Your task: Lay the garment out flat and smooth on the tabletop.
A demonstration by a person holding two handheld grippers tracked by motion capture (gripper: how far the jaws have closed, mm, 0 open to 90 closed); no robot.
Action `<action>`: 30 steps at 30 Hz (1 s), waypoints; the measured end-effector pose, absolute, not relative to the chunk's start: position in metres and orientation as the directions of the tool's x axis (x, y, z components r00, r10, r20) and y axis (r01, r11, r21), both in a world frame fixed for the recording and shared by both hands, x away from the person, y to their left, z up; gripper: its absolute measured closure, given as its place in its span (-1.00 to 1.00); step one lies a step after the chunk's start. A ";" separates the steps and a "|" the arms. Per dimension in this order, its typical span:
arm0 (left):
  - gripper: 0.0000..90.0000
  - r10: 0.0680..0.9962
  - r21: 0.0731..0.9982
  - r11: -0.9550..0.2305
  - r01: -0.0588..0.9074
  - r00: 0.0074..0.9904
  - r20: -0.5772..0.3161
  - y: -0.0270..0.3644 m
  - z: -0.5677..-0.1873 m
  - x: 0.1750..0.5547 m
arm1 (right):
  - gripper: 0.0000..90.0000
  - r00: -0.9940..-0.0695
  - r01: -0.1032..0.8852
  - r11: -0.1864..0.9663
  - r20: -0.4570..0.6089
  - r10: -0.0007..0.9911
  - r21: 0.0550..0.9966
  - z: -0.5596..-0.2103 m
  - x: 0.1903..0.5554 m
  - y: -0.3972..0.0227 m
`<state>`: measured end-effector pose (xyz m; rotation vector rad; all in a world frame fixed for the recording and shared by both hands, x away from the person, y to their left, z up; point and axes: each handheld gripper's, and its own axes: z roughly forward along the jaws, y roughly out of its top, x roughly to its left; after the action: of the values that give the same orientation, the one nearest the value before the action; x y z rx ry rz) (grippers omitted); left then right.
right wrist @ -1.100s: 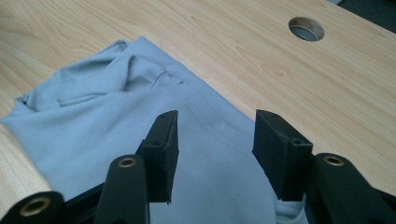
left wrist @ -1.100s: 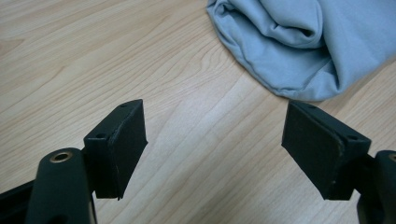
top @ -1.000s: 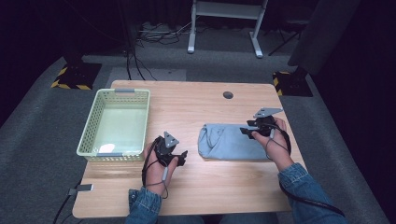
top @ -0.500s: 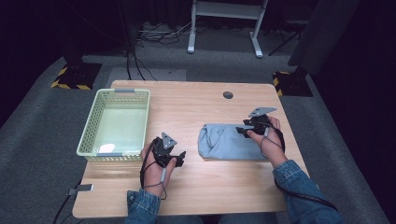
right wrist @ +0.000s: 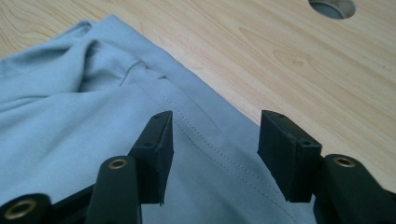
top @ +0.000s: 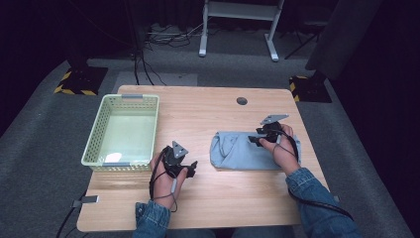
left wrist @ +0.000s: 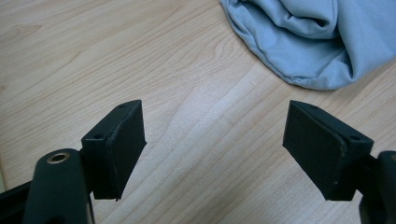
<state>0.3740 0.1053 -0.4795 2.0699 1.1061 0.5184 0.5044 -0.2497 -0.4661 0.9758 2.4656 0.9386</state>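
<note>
Blue cloth (top: 237, 151) beneath parted, perhaps not touching, right gripper (top: 258, 139) fingers (right wrist: 156, 149)

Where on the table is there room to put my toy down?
Bare wood runs along the far edge between the green basket and the cable hole, and along the near edge between the two sleeves. The middle is crowded: the left gripper sits beside the blue cloth, with the right gripper over it.
</note>
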 end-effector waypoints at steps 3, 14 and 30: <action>-0.54 0.834 0.751 -0.372 0.546 0.552 0.012 0.104 -0.480 0.374 | -0.09 -0.708 0.510 0.557 -0.047 0.704 0.656 -0.475 0.508 -0.250; -0.51 0.830 0.744 -0.383 0.547 0.558 0.018 0.103 -0.484 0.375 | 0.83 -0.766 0.493 0.614 -0.025 0.642 0.617 -0.478 0.506 -0.246; -0.51 0.818 0.747 -0.392 0.536 0.575 0.017 0.096 -0.481 0.378 | 0.91 -0.775 0.423 0.584 -0.058 0.630 0.693 -0.451 0.482 -0.252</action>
<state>0.3785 0.0956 -0.4810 2.0909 1.0763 0.5053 0.4816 -0.2521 -0.4513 0.8615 2.5187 0.9873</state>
